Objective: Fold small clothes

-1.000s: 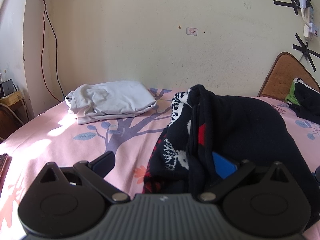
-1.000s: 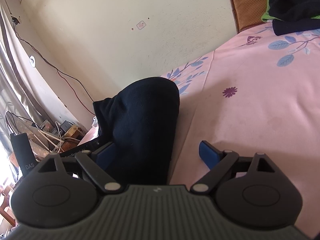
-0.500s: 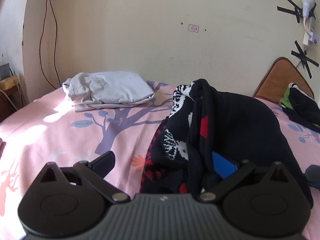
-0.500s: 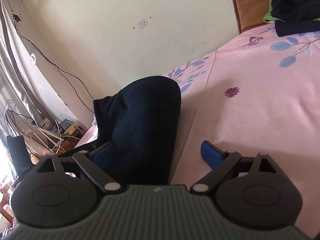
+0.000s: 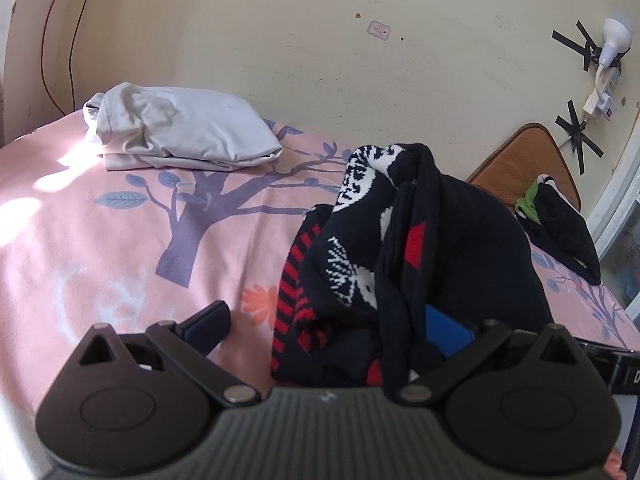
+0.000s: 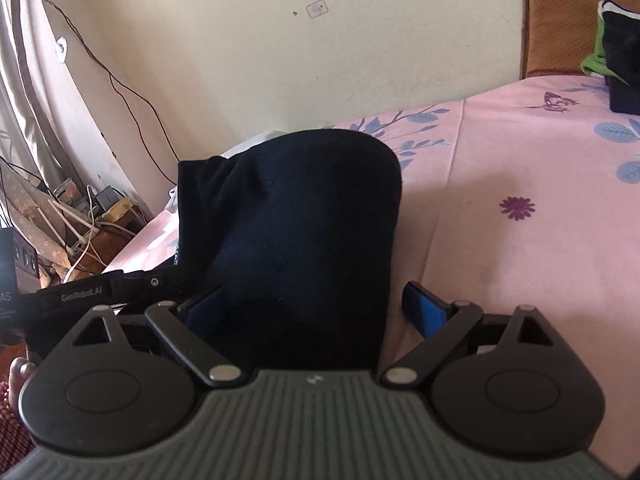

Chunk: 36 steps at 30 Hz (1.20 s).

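Two claws, left claw [image 5: 326,330] and right claw [image 6: 316,308], flank one dark sweater [image 5: 452,240].

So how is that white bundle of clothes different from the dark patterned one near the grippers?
The white bundle is plain, folded flat and lies alone by the wall. The dark patterned garment is black with red and white motifs, heaped in a rumpled mound between the left gripper fingers. Both rest on the pink bedsheet.

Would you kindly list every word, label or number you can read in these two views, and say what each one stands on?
"GenRobot.AI" on the black strap at the left of the right wrist view.
"AS", cut off by the frame edge, on the black box at far left of that view.
The wall sticker has a mark too small to read.
Nothing is legible in the left wrist view.
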### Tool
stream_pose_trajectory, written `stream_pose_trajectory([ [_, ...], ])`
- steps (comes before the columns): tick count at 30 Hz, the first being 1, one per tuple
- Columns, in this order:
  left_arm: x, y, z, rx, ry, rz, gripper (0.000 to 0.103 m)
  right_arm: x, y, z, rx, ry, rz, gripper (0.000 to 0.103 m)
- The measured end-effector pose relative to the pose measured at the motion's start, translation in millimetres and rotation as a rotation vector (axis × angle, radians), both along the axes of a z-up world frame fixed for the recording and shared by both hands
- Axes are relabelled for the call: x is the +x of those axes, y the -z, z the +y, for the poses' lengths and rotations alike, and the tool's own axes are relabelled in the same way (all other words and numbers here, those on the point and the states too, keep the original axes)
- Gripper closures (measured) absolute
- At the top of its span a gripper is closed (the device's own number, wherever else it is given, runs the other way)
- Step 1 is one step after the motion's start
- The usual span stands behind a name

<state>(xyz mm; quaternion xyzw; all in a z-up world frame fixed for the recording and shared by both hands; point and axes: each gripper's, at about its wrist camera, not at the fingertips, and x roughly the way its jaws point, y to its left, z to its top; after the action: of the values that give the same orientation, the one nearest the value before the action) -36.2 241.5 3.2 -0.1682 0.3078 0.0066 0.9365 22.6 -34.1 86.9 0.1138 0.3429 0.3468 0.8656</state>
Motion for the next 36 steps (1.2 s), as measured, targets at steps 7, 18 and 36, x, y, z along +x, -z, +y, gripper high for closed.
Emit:
stream_pose_trajectory([
  [7, 1, 0, -4, 0.015, -0.015, 0.005, 0.000, 0, 2, 0, -0.020, -0.015, -0.016, 0.005],
  [18, 9, -1, -6, -0.027, 0.121, 0.009, 0.000, -2, 0, 10, -0.034, -0.003, -0.015, 0.000],
  [36, 16, -30, -144, -0.075, 0.438, 0.012, 0.012, -69, -46, -82, -0.068, 0.142, -0.225, 0.072],
])
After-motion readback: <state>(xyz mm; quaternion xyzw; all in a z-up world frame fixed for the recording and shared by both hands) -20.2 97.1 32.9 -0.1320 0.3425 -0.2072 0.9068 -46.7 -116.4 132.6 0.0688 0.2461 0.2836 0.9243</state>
